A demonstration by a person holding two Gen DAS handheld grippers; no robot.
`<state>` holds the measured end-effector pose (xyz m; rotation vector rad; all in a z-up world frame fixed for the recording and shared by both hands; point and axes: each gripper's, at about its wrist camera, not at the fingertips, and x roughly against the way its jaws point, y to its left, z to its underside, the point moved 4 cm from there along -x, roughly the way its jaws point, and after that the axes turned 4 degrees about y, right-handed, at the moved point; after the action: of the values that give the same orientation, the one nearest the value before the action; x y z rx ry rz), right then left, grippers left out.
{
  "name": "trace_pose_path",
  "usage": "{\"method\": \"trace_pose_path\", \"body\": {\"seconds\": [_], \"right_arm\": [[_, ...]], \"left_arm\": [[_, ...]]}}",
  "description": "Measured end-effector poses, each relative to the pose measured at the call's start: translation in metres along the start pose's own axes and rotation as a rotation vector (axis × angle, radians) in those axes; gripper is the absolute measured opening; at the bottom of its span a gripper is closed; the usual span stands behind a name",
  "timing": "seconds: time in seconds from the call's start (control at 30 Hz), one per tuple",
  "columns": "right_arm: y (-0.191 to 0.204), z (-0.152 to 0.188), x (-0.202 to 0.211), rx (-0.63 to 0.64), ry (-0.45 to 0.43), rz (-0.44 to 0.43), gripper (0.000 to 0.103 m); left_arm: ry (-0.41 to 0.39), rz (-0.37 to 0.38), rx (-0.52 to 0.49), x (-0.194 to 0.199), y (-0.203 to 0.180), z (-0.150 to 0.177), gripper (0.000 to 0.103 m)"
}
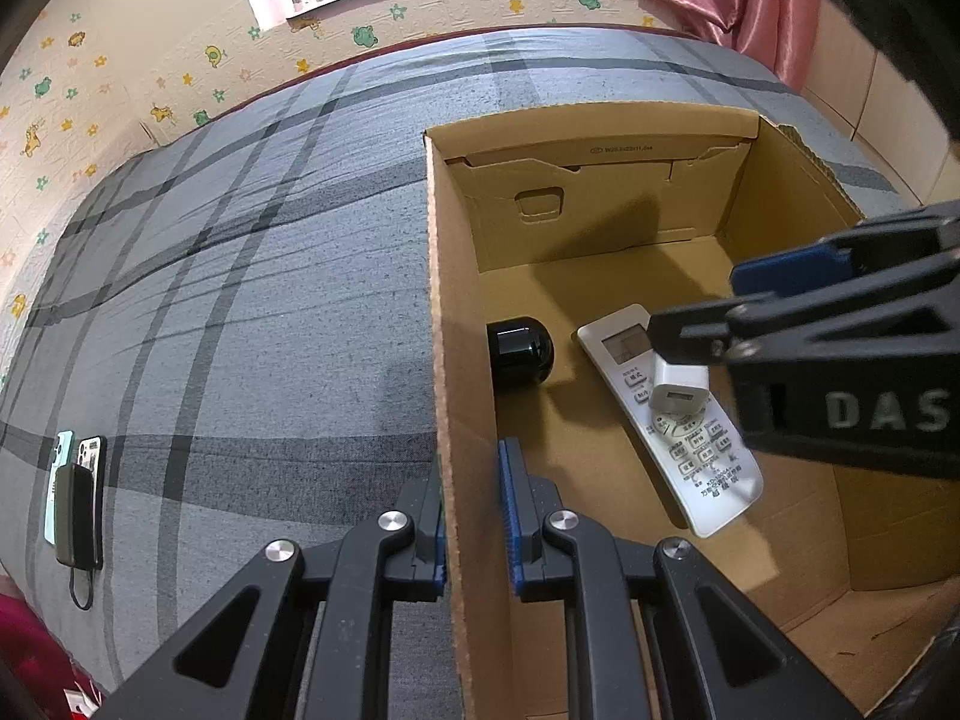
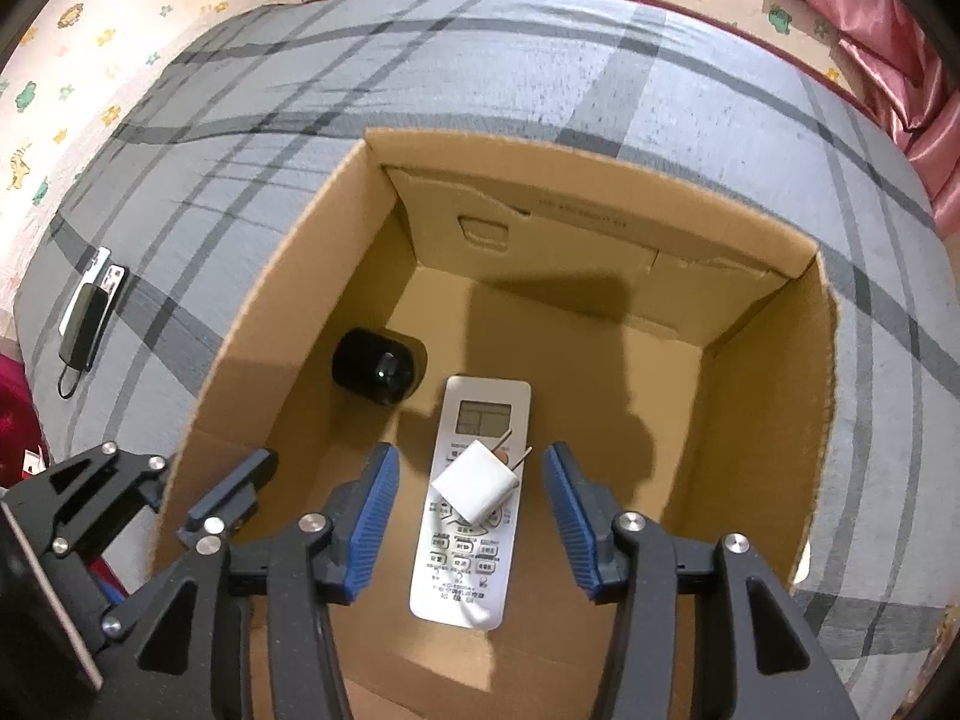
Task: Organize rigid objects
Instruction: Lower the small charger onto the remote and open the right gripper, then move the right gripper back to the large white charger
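Right wrist: cardboard box (image 2: 774, 396) holds remote (image 2: 474, 540), charger (image 2: 477, 483), black speaker (image 2: 375, 375); right gripper (image 2: 471, 516) wide, empty; left gripper (image 1: 471, 516) clamps box wall.

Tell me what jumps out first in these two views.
The open cardboard box on the grey plaid bedspread dominates both views. Inside it a white charger plug lies on top of a white remote, with a black round object beside them near the box's left wall. The left gripper clamps that wall, while the right gripper hangs open above the plug.
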<state>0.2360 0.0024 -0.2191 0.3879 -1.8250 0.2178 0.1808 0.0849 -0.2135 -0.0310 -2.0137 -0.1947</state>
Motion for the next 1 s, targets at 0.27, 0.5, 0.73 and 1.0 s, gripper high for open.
{"method": "trace_pose_path", "body": {"seconds": [0.27, 0.5, 0.73, 1.0], "right_arm": [[-0.007, 0.002, 0.031, -0.019, -0.066, 0.031, 0.078], [-0.023, 0.006, 0.054, -0.041, -0.107, 0.049, 0.100], [-0.054, 0.014, 0.074, -0.089, -0.137, 0.068, 0.102], [-0.095, 0.029, 0.094, -0.138, -0.162, 0.109, 0.103]], "left_arm": [[0.001, -0.005, -0.001, 0.000, 0.000, 0.000, 0.015], [0.001, -0.002, 0.001, 0.000, -0.001, 0.000, 0.015], [0.001, -0.007, -0.002, 0.001, -0.001, 0.000, 0.015], [0.002, -0.008, -0.003, 0.000, -0.001, 0.000, 0.015]]}}
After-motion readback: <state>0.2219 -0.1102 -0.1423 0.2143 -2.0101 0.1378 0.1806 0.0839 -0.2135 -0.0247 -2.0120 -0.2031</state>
